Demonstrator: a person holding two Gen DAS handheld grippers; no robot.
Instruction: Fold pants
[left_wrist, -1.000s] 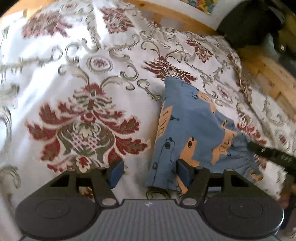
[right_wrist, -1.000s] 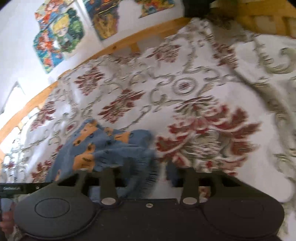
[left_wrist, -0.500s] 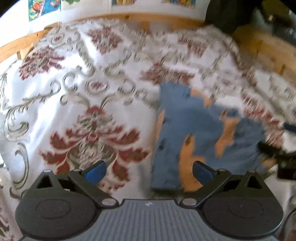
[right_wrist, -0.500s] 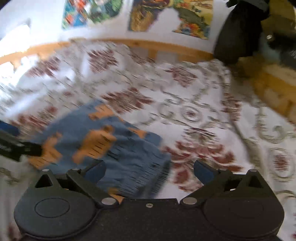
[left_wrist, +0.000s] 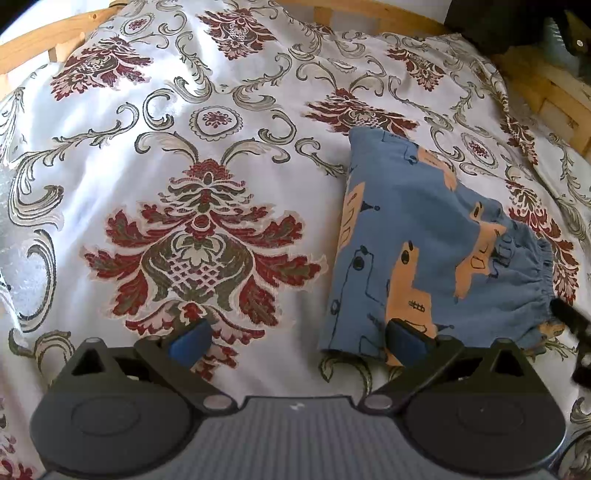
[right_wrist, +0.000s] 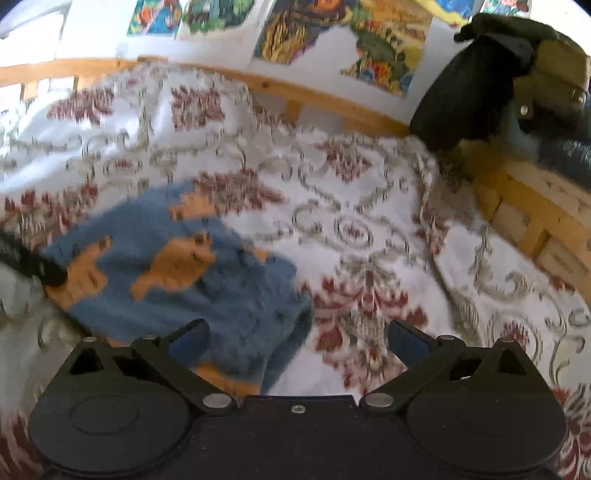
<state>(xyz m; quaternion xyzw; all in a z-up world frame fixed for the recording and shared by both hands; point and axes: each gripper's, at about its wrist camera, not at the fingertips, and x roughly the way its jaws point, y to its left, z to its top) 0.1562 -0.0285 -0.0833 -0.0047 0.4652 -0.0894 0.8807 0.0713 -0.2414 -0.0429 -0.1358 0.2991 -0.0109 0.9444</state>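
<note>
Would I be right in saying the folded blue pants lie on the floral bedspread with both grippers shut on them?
Not quite: both the left gripper and the right gripper are open, holding nothing, as each wrist view shows. The folded blue pants do lie on the floral bedspread.

- Left gripper (left_wrist: 297, 341) spread wide, holding nothing.
- Folded pants (left_wrist: 424, 258) lie on the bedspread (left_wrist: 155, 110), under its right finger.

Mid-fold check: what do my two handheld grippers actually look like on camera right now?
Both match: the left gripper and right gripper have black plastic linkage arms, silver pivot pins, round black discs either side and blue finger pads. The left body is ribbed grey, the right black. No cables or sleeves show.
</note>
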